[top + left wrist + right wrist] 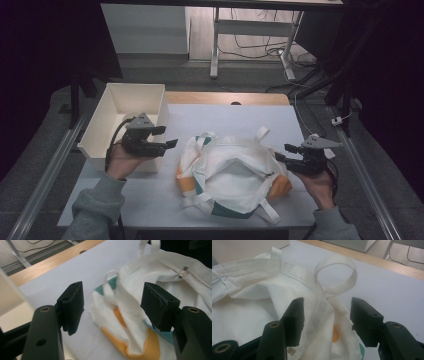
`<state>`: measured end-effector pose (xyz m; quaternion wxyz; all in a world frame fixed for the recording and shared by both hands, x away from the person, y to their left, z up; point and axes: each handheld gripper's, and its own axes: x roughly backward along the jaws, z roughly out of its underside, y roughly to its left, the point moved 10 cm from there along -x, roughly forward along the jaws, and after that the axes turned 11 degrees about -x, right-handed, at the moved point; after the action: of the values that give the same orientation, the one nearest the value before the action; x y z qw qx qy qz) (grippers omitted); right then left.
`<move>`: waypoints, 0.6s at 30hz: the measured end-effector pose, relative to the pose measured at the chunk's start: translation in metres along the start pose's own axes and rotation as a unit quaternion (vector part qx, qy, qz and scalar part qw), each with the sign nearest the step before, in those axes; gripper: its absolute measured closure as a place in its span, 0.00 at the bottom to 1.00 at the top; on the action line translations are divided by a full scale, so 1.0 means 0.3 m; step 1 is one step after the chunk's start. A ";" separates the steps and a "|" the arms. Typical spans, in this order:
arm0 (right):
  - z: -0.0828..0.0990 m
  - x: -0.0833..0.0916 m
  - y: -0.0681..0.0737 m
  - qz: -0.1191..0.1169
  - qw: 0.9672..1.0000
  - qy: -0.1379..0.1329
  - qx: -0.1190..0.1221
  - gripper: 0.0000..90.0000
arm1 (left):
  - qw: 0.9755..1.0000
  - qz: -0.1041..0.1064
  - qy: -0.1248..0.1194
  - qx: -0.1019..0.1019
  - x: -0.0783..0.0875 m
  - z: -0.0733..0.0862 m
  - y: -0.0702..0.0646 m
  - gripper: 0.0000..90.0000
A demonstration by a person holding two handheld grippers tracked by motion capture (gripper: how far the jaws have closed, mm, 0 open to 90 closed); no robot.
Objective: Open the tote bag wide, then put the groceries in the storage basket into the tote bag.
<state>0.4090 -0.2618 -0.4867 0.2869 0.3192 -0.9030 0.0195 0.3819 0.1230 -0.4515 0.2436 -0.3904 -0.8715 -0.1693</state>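
Note:
A white cloth tote bag (232, 172) with orange and teal patches lies open in the middle of the table, straps splayed out. My left gripper (167, 137) is held open just left of the bag, above its left edge (120, 312). On the bag's right side my right gripper (282, 153) is open too, its jaws on either side of the bag's rim and a looped white strap (337, 275), touching nothing. A small metal zipper pull (183, 272) shows on the bag's inner rim.
An empty white plastic bin (125, 122) stands at the table's left, right behind my left hand. The table (235, 117) has a white top with a wooden strip (225, 98) along its far edge. Desk legs and cables lie on the floor beyond.

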 end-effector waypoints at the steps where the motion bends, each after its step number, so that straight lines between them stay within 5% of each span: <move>1: 0.001 0.000 0.001 0.000 1.000 0.000 0.001 0.50 | 1.000 -0.002 0.000 0.004 0.008 0.004 0.012 0.38; 18: -0.005 0.000 0.010 -0.004 1.000 -0.004 0.006 0.51 | 0.999 -0.028 -0.004 0.044 0.050 0.048 0.130 0.35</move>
<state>0.4081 -0.2592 -0.4850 0.2810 0.3242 -0.9030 0.0226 0.3988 0.1636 -0.4510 0.2519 -0.3560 -0.8896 -0.1360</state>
